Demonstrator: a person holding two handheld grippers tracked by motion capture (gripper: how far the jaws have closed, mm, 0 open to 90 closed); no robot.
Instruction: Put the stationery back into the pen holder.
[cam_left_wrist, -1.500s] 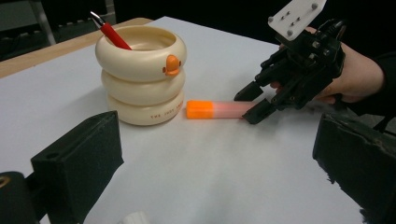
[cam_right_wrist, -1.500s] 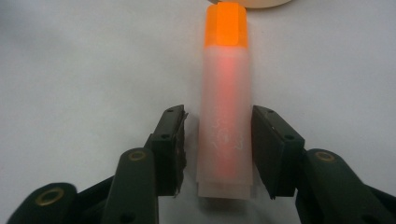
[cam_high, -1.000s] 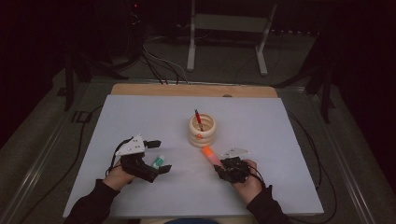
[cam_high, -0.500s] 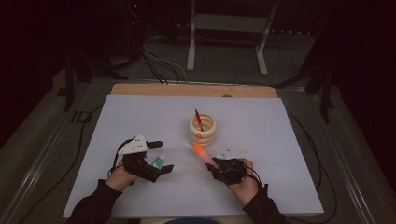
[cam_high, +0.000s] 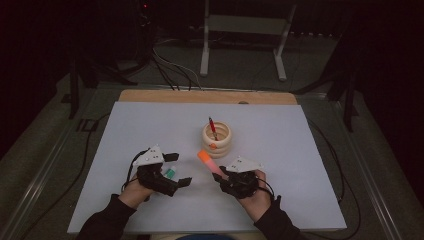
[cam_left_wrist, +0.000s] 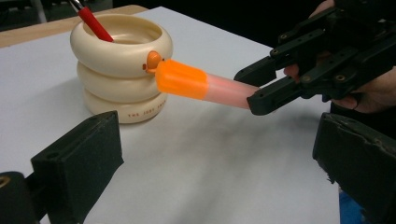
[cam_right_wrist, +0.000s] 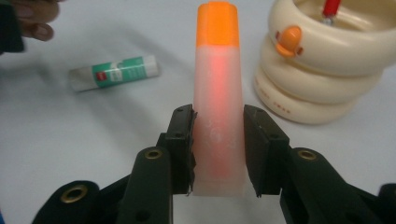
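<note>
Highlighter (cam_right_wrist: 218, 93), translucent pink with an orange cap, sits clamped between the two black jaws of the right gripper (cam_right_wrist: 218, 149), which press on the lower part of its barrel from either side. The cap end sticks out well past the jaw tips and points toward the cream ringed pen holder (cam_right_wrist: 327, 70). In the left gripper view the same highlighter (cam_left_wrist: 205, 86) is held off the white table (cam_left_wrist: 187, 158), nearly level, and its orange cap lies just beside the small orange knob on the holder's upper ring; whether the two touch cannot be told. The high view places the highlighter (cam_high: 210, 162) between the right gripper (cam_high: 220, 176) and the pen holder (cam_high: 217, 140), slanting up and left from the hand.

A red pen (cam_left_wrist: 91, 21) leans inside the holder, its tip standing above the rim.

The left gripper (cam_left_wrist: 210, 154) has its jaws spread wide with nothing between them, and bare table shows in the gap. In the high view this gripper (cam_high: 179, 168) lies at the left, well apart from the holder, with a small green-and-white stick just beside its jaws. The right gripper view makes that object out as a glue stick (cam_right_wrist: 114, 72) lying flat on the table, left of the highlighter, with fingertips (cam_right_wrist: 35, 25) of the other hand at the upper left corner.
</note>
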